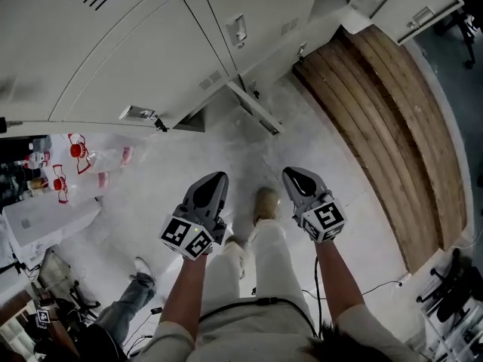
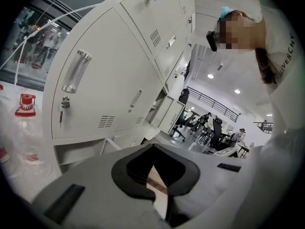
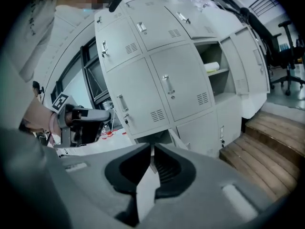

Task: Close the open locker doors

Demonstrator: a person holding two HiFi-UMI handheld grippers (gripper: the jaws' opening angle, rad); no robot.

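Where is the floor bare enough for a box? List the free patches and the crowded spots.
Free: the pale floor between the open locker door and the person's shoe, and the wooden steps at right. Crowded: the left side, with bottles and a white box; the lower right, with chairs.

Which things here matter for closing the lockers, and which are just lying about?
Job:
low open door
open door above the steps
lockers

Lying about:
bottles
steps
chair
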